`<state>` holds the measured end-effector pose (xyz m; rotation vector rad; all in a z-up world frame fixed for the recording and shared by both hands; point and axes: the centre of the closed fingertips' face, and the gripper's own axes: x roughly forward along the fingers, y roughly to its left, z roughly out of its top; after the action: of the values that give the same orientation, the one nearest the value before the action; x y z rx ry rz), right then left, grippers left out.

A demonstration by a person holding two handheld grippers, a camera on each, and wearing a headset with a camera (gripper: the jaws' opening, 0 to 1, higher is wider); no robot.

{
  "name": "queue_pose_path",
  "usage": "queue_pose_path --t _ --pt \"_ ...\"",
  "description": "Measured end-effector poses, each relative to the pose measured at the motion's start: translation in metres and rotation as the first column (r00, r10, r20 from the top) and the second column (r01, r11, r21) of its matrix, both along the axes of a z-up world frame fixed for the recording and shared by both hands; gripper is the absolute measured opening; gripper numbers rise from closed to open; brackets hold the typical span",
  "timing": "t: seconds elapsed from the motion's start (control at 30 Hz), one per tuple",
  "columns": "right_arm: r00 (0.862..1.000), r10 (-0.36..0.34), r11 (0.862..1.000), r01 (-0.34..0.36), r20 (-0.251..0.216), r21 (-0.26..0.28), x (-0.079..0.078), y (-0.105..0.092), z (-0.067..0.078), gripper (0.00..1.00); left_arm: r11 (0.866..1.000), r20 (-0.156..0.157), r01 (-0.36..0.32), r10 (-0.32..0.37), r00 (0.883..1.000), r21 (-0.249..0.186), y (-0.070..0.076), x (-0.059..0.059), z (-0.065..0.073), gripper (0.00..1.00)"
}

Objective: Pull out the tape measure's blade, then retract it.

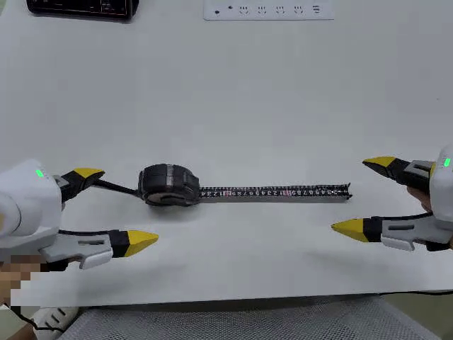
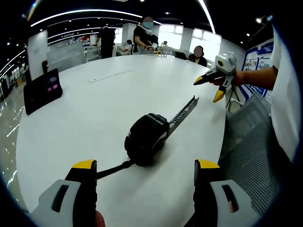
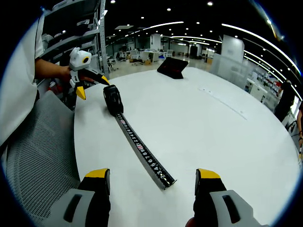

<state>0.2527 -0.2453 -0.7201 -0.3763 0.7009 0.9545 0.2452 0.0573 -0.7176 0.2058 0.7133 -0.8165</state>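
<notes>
Okay, tape measure (image 1: 168, 185) sits on the white table (image 1: 248, 106) near the front edge, dark case left of centre in the head view, close to my left gripper (image 1: 124, 205). Blade (image 1: 276, 192) is pulled out and lies flat on the table, printed numbers up. Long axis runs left-right across the head view, roughly parallel to the near table edge. Case is at the left end. The hooked tip (image 1: 348, 191) is at the right end and points toward my right gripper (image 1: 352, 195), lying about in line with the gap between its jaws. Left gripper: jaws spread wide, nothing between them, case just ahead of the yellow fingertips (image 2: 85, 164) in the left gripper view. A thin black strap (image 1: 113, 188) runs from the case's left side toward that gripper's far jaw; can't tell if it touches the jaw. Right gripper: jaws also wide apart, gripping nothing. In the right gripper view the blade tip lies on the table just ahead of them, apart from both, and the blade runs away from me up to the case. Far side of the table has a white power strip (image 1: 267, 10) and a black device (image 1: 81, 7), both well apart from the tape. Grey mesh chair (image 1: 212, 322) shows below the table's near edge.
</notes>
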Motion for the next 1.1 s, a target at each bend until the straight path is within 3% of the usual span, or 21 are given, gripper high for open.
queue_pose_path --t 0.43,0.93,1.1 --pt "0.999 -0.046 0.999 0.046 -0.008 0.027 -0.013 0.005 -0.004 0.76 0.999 0.016 -0.044 0.044 0.999 -0.025 0.004 -0.011 0.000 0.82" --pt "0.994 -0.098 0.993 0.095 0.040 0.071 -0.018 0.011 0.000 0.84 0.994 0.046 -0.092 0.095 0.994 -0.057 0.003 -0.018 -0.002 0.86" --pt "0.993 -0.108 0.991 0.104 0.039 0.080 -0.022 0.013 -0.003 0.88 0.993 0.034 -0.100 0.102 0.994 -0.063 0.004 -0.024 -0.009 0.87"
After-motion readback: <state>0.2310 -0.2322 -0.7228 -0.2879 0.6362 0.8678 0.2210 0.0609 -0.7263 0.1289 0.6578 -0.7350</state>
